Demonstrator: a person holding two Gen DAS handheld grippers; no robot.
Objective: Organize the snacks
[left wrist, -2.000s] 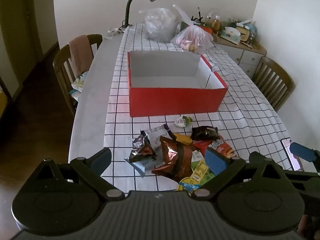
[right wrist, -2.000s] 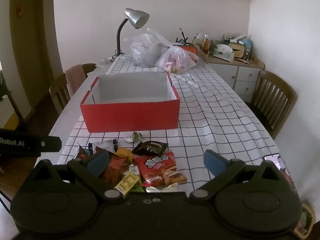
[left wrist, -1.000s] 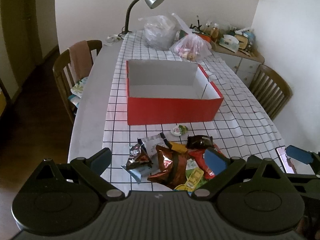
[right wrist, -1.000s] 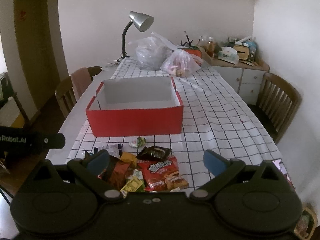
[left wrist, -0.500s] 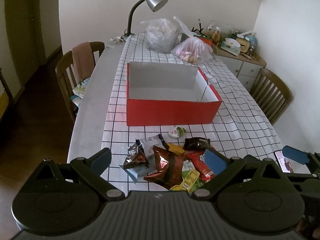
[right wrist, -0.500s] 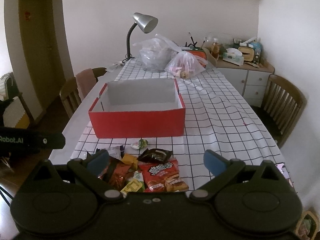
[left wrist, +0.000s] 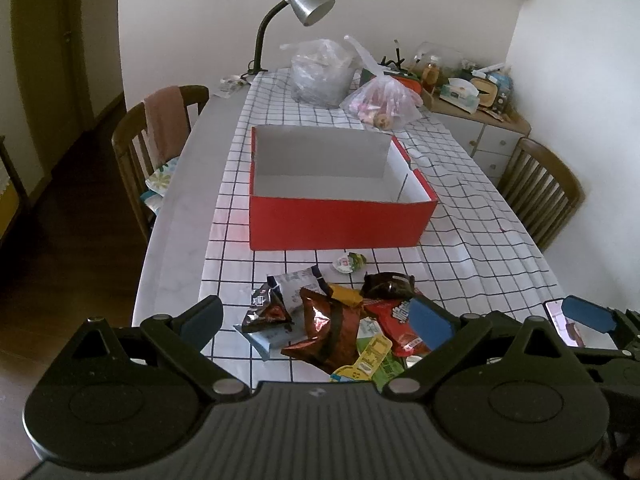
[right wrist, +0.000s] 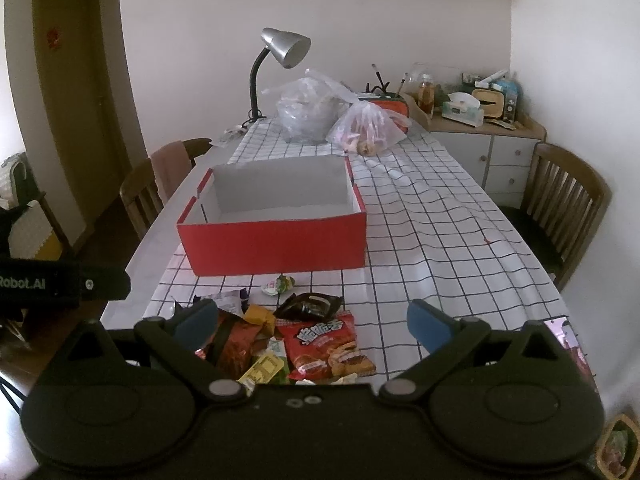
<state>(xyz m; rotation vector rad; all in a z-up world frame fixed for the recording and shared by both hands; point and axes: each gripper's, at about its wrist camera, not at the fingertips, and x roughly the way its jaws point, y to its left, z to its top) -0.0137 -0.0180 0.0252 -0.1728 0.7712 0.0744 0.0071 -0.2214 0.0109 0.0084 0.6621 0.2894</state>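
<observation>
An empty red box [left wrist: 340, 224] [right wrist: 276, 246] with a white inside stands mid-table on the checked cloth. In front of it lies a loose heap of snack packets [left wrist: 332, 320] [right wrist: 280, 340]: a red chip bag [right wrist: 324, 344], a brown foil bag [left wrist: 328, 332], a dark packet [left wrist: 388, 284] and a small round cup snack [left wrist: 348, 261]. My left gripper [left wrist: 316, 320] hovers open above the heap, holding nothing. My right gripper [right wrist: 312, 320] also stands open over the packets' near side, empty.
Two plastic bags [right wrist: 312, 116] and a silver desk lamp [right wrist: 284, 48] sit at the table's far end. Wooden chairs [right wrist: 560, 208] [left wrist: 160, 148] stand on both sides. A phone [right wrist: 568, 340] lies near the front right edge. A cluttered sideboard [right wrist: 480, 128] is behind.
Both grippers have drawn back and risen, so the box and the snack heap look smaller and farther off. Nothing on the table has moved.
</observation>
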